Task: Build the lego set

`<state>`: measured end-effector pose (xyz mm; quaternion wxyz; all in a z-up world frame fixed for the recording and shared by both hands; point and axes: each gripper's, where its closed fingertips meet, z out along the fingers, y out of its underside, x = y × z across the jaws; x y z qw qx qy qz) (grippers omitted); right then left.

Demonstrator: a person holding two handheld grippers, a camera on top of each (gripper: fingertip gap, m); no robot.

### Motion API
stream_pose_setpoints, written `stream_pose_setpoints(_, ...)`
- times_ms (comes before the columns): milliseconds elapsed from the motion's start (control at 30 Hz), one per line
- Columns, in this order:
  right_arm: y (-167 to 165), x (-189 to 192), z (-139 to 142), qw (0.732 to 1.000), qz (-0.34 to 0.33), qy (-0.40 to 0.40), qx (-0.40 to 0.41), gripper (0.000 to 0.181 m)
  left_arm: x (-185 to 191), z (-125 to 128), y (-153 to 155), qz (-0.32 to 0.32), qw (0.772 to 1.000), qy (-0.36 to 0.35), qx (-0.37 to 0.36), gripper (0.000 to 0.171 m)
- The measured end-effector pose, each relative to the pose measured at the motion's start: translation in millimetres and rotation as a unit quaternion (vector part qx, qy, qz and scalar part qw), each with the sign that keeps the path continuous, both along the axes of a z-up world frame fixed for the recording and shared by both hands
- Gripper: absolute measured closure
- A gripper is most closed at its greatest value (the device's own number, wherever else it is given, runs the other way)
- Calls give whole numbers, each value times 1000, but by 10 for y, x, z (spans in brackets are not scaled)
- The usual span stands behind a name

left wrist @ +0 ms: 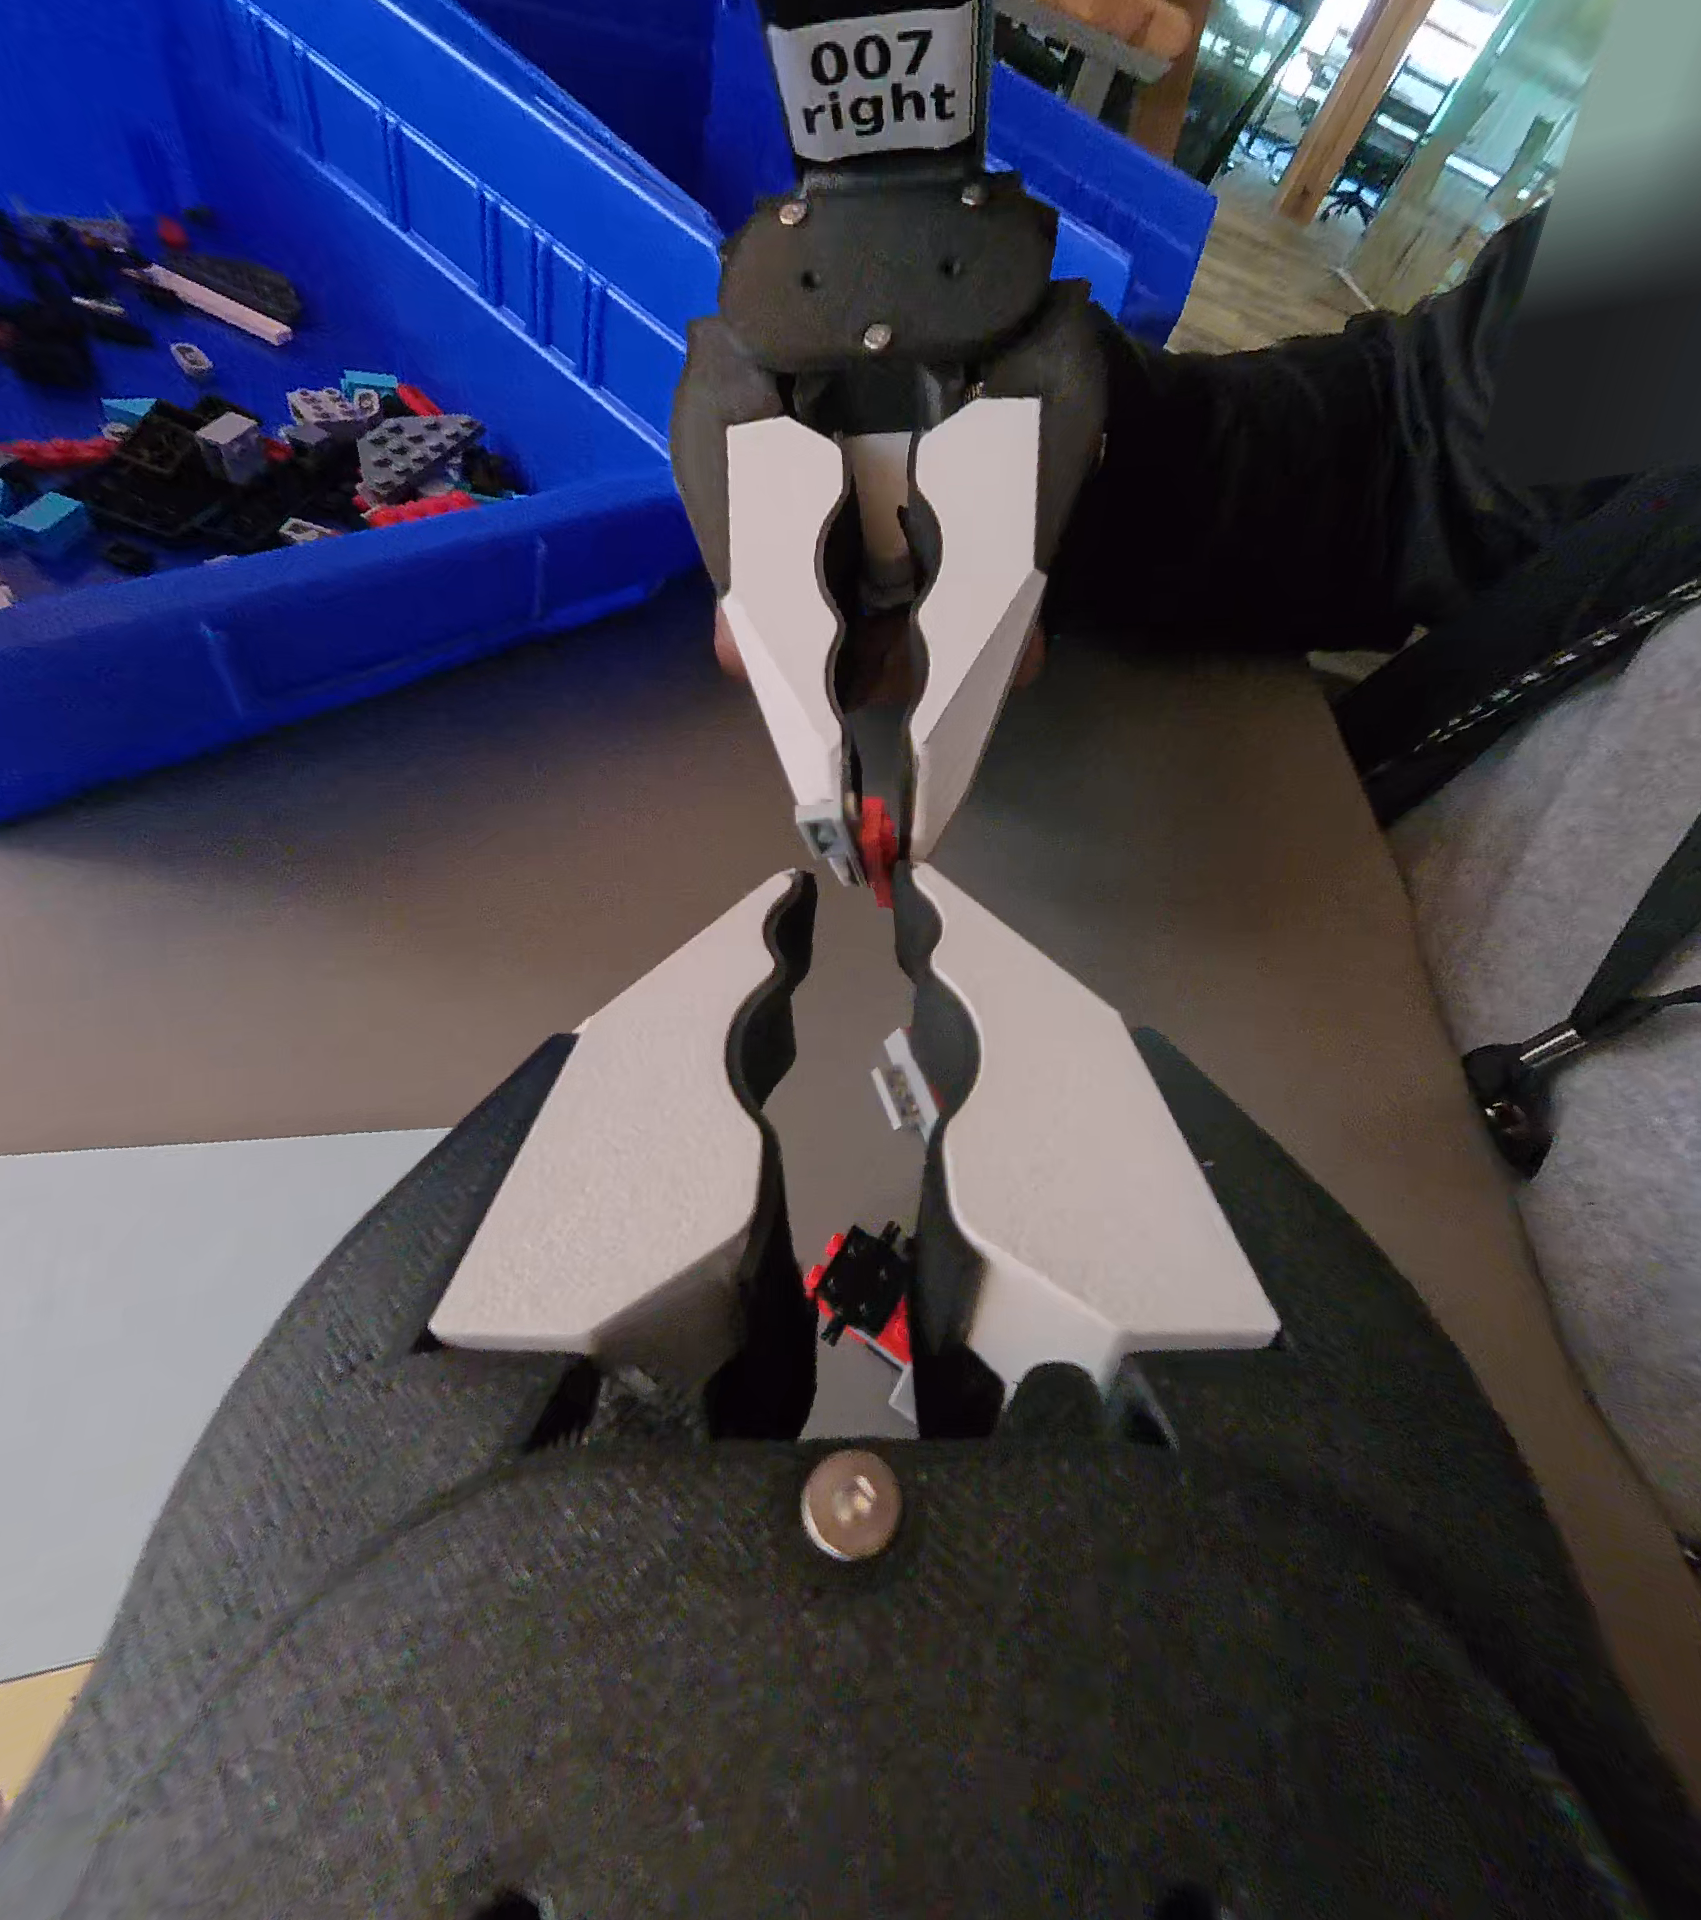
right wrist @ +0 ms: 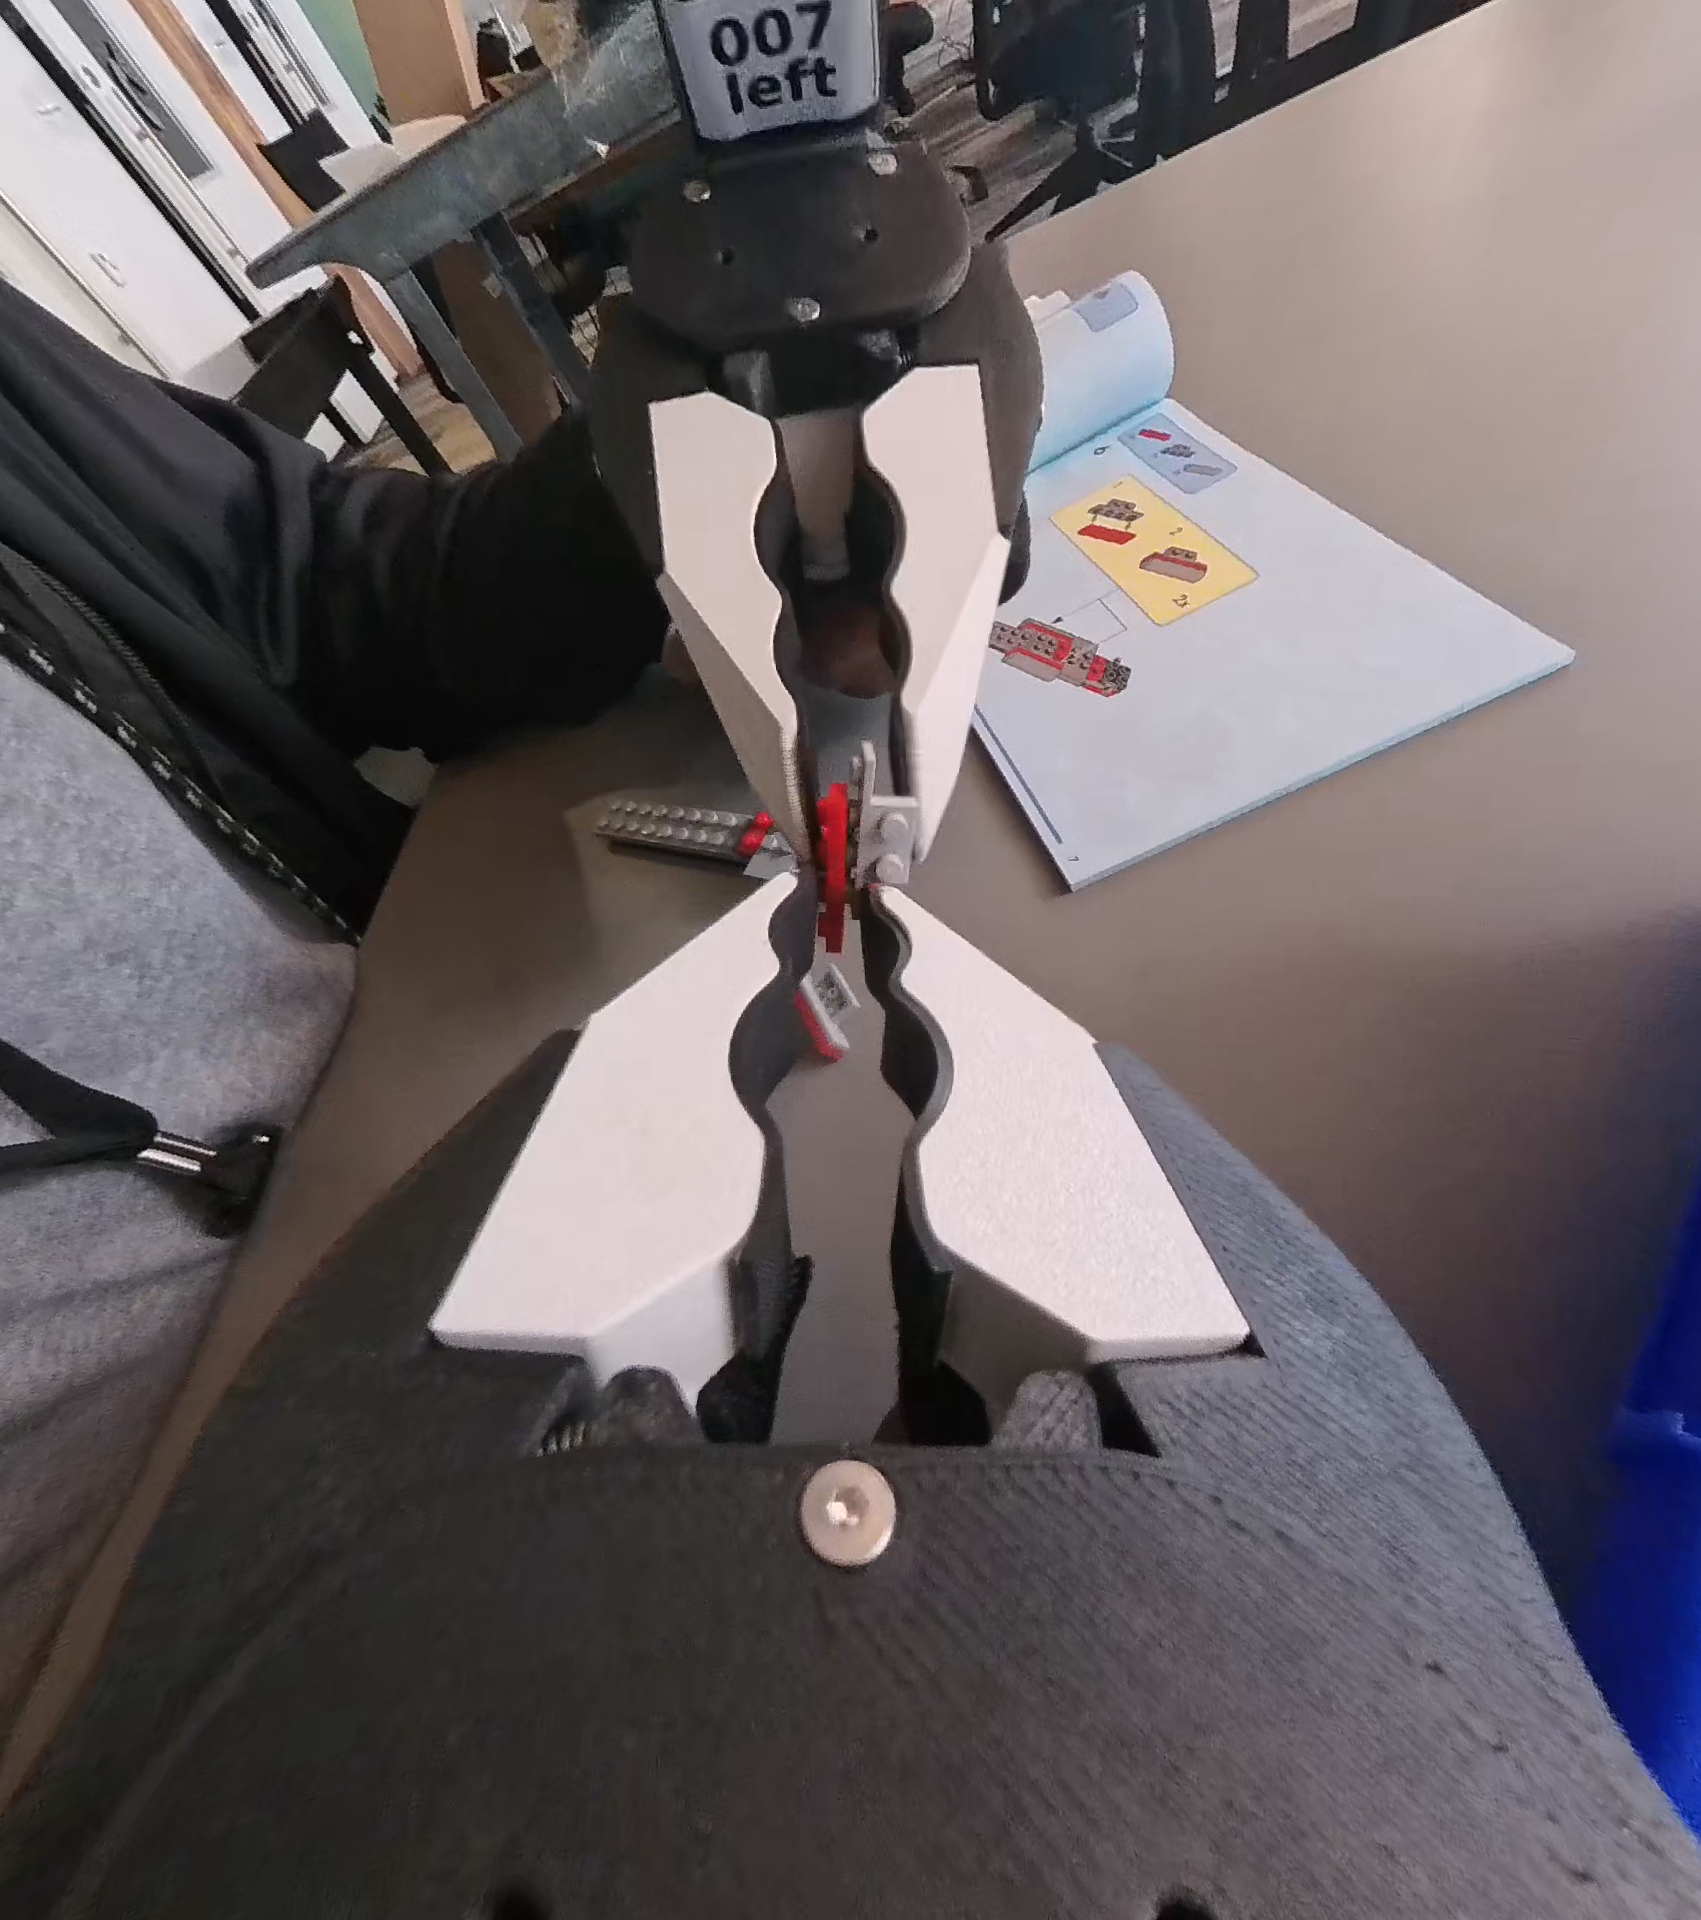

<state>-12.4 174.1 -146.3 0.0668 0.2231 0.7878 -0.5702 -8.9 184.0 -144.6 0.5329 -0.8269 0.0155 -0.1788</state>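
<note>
Both grippers are meeting tip to tip near the table's [right wrist: 1345, 987] edge: the right gripper [right wrist: 830, 899] is pinching the thin red plastic lego plate [right wrist: 833, 831], the left gripper [left wrist: 856, 883] is clamping the small grey lego brick [left wrist: 822, 831], and both bits are looking light, stiff and slippery, so best gripped by their flat sides.

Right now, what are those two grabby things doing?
A person is building lego with two hand-held grippers. The left gripper and right gripper meet tip to tip above the table, both pinching a small red-and-grey lego build, apparently pressing its pieces together. More loose bricks wait in the blue bin, and the instruction booklet lies open nearby.
</note>
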Motion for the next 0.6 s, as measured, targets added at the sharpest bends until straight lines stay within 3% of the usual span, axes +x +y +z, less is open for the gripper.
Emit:
stream_pose_setpoints(300, -4, 36, -66, 1000, 6, -16, 14, 170, -23, 98, -20, 5, 1000, -2, 18, 145)
stream_pose_setpoints(600, -3, 51, -135, 999, 9, -19, 34, 170, 14, 41, 0, -3, 1000, 6, 11, 165)
